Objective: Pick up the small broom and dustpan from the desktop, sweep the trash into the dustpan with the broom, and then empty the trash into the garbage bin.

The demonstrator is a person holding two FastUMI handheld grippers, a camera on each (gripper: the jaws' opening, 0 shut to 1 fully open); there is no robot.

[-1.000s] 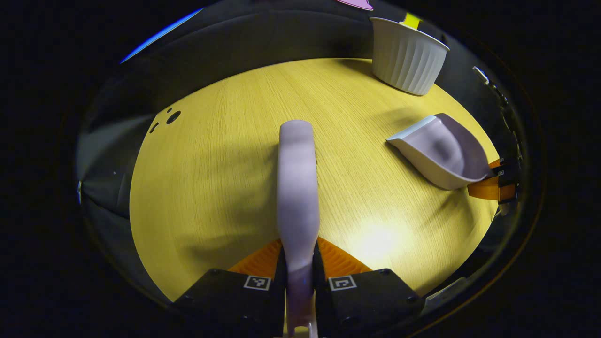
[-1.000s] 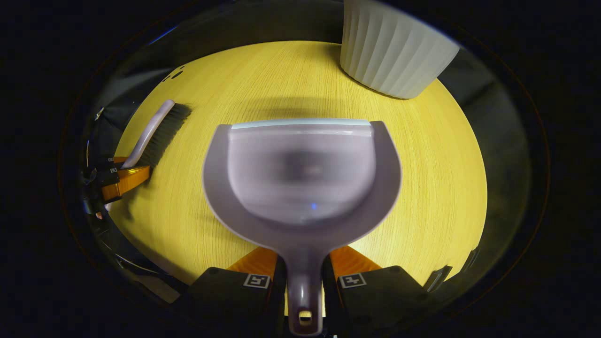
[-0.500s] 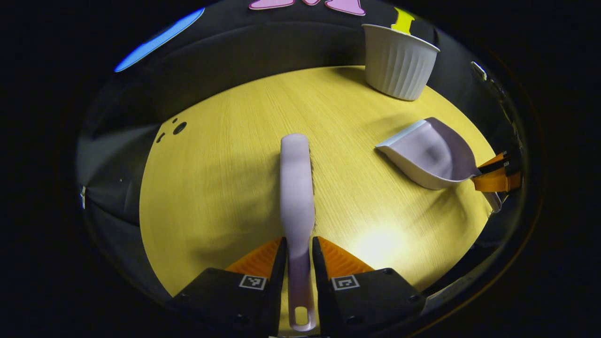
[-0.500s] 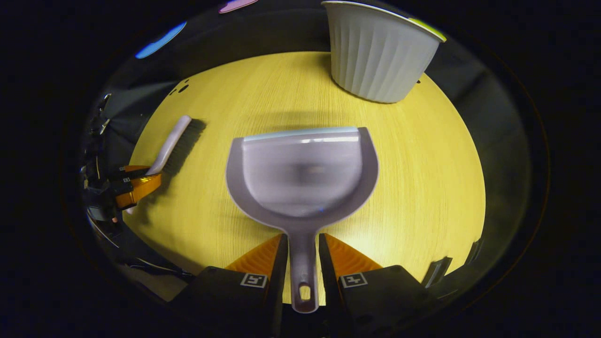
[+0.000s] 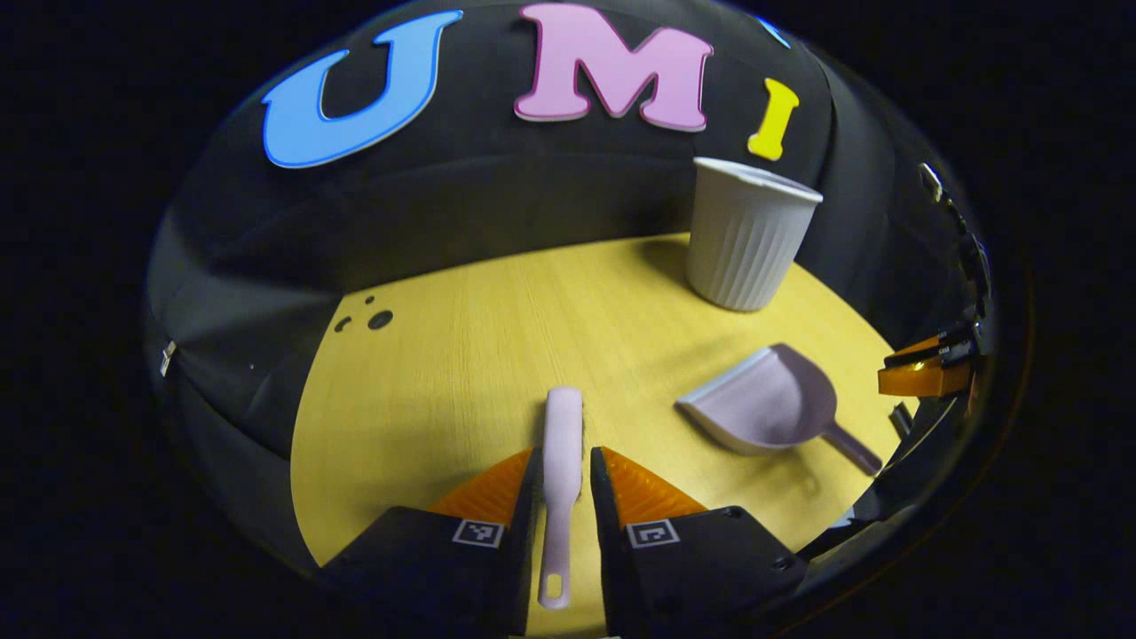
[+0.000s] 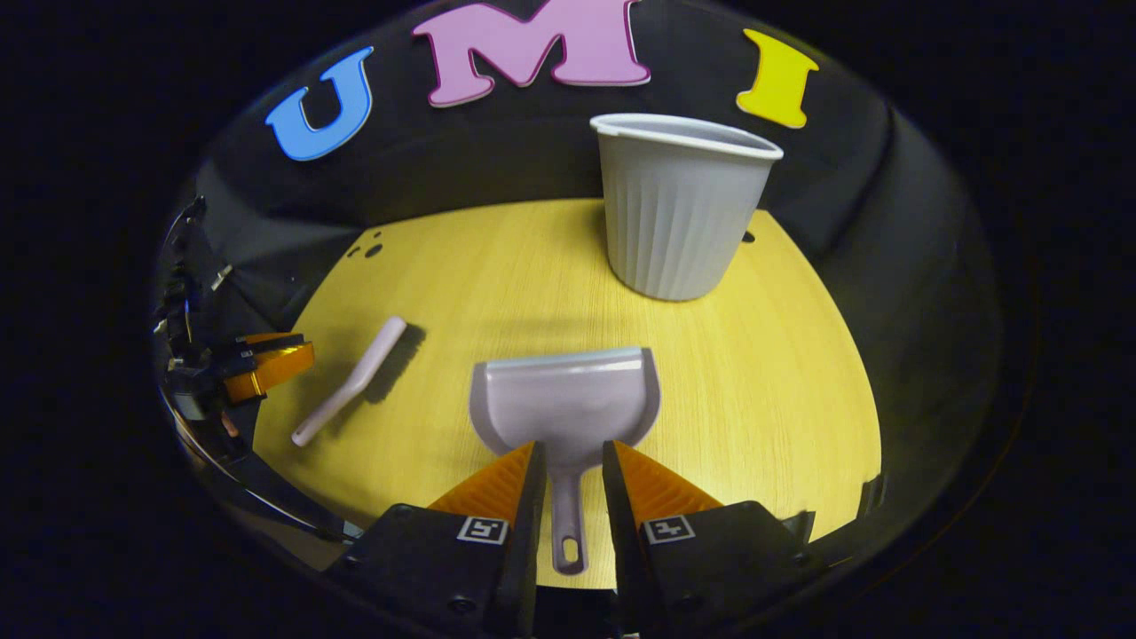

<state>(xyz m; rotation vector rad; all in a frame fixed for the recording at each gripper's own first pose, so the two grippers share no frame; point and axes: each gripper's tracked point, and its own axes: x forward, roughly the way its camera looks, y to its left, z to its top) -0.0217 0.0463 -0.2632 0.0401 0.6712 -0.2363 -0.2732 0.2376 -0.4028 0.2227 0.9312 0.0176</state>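
The small lilac broom [image 5: 563, 435] lies flat on the yellow desktop [image 5: 444, 373], its handle end showing through the gap of my left gripper [image 5: 564, 457]. That gripper is open and raised clear of the broom. The lilac dustpan [image 6: 568, 404] rests on the desktop below my right gripper [image 6: 568, 448], which is also open and off the handle. From the right gripper view, the broom [image 6: 355, 382] lies apart from the left gripper [image 6: 266, 368]. From the left gripper view, the dustpan [image 5: 763, 408] lies apart from the right gripper [image 5: 923, 373].
A white ribbed garbage bin [image 6: 679, 213] stands upright at the back right of the desktop [image 6: 781, 373], also seen as the bin [image 5: 745, 240]. Small dark holes [image 5: 380, 318] mark the desktop's far left. Black cloth walls close in the table on all sides.
Both grippers have let go and pulled back and up. The broom and the dustpan now lie on the desktop, smaller in view. More of the wall shows.
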